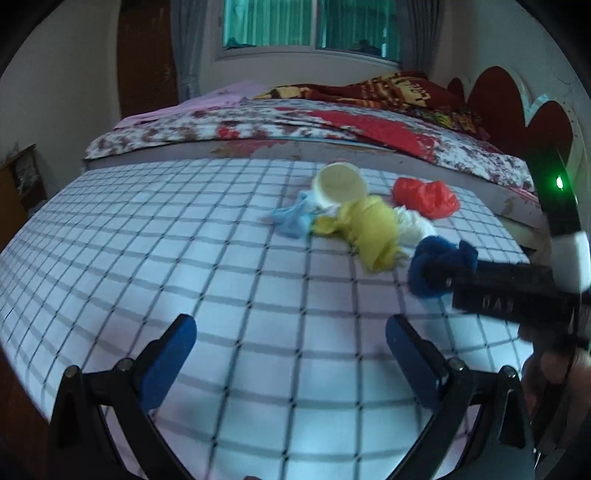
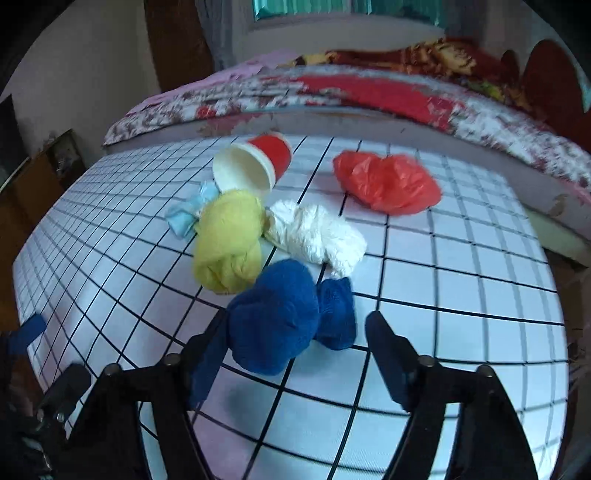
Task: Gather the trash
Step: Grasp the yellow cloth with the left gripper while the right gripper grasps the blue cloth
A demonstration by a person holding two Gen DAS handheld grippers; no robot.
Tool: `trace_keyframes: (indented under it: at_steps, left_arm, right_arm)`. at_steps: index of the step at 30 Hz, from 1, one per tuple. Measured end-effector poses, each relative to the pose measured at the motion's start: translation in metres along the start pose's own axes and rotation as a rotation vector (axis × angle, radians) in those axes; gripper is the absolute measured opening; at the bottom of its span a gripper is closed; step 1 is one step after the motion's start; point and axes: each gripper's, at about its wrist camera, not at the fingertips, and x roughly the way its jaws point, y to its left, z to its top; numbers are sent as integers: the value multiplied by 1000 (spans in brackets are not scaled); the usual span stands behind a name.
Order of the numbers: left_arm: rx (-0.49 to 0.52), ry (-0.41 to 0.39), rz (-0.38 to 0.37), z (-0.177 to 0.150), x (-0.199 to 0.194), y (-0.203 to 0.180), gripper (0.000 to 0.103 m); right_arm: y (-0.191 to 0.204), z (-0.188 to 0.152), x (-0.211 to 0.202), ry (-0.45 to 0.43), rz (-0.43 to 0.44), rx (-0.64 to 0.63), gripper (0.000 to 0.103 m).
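Trash lies in a cluster on the checked tablecloth: a dark blue wad, a yellow wad, a white wad, a red plastic bag, a light blue scrap and a tipped red paper cup. My right gripper is open, its jaws on either side of the dark blue wad. In the left wrist view the right gripper reaches the blue wad beside the yellow wad. My left gripper is open and empty over bare cloth.
A bed with a floral cover runs along the table's far edge, with a red headboard at the right. A wooden door and a window stand behind. A low shelf is at the left.
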Motion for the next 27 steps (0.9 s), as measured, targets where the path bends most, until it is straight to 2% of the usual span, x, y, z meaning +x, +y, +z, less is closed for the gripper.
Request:
trace_keyframes:
  at_steps: [2,8,13,15,16,17,18,21,23,24,27]
  left_arm:
    - [11,1,-24,10,10,-10,102]
    - [64,33,-54,38,50,-52,91]
    - [78,68,-33,52,77,-63,83]
    - [78,92,-19,54,86,-63,80]
    - [78,96,-22,55,90,-63,79]
    - [81,101,-24,55,92,-63,77]
    - [85,106,-22,56,95,-64,76]
    - [71,131,-38,56,104,-61,65]
    - [56,161,-69,53,109,-58,41]
    - [57,173,-73,52,111,-58,40]
    - [65,158,-100,50,104,-58,30]
  right_arm:
    - [-15,2,-7,-35,-54,-7,42]
    - [-60,9,-3,-40,-88,49,37]
    - [-83,13,0,-23,-71,87,38]
    - [-87,13,-1,-24,-39,98,42]
    - [-86,14,-2,-29,-45,92,61]
    - [-84,15,-3,-40,-50,83,85]
    - [-82,17,-3,-52,-43,76,90]
    - [-78,22,1,-52,-24,57,90]
    - [-75,26,3,-53,-11,47,90]
    - [-75,28,4,-52,-7,45,89]
    - [-73,30,15,-9,12,32,63]
